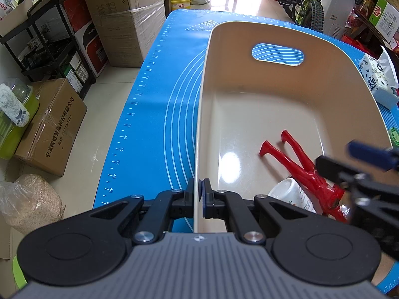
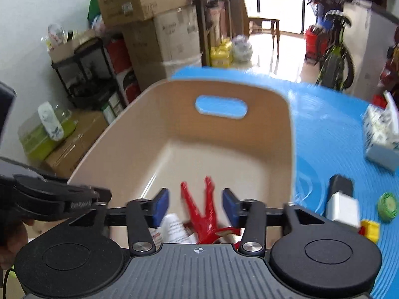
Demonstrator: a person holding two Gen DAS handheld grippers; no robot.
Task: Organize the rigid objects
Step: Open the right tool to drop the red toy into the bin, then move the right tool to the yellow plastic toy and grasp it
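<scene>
A beige plastic bin [image 1: 249, 114] with a handle slot stands on the blue mat [image 1: 154, 114]. My left gripper [image 1: 199, 194] is shut on the bin's near left wall. Inside the bin lie a red toy figure [image 1: 299, 164] and a white bottle [image 1: 291, 193]. My right gripper [image 2: 195, 205] hangs over the bin's near end, open, with the red figure [image 2: 204, 214] lying below between its blue pads and free of them. The white bottle [image 2: 174, 229] lies beside the figure. In the left wrist view the right gripper [image 1: 354, 162] enters from the right.
On the mat [image 2: 324, 134] right of the bin [image 2: 129, 134] lie a black and white block [image 2: 341, 204], a yellow and red brick [image 2: 370, 228], a green round lid [image 2: 386, 205] and a tissue pack [image 2: 380, 137]. Cardboard boxes [image 1: 49, 129], a black shelf and a bicycle [image 1: 306, 2] stand on the floor around the table.
</scene>
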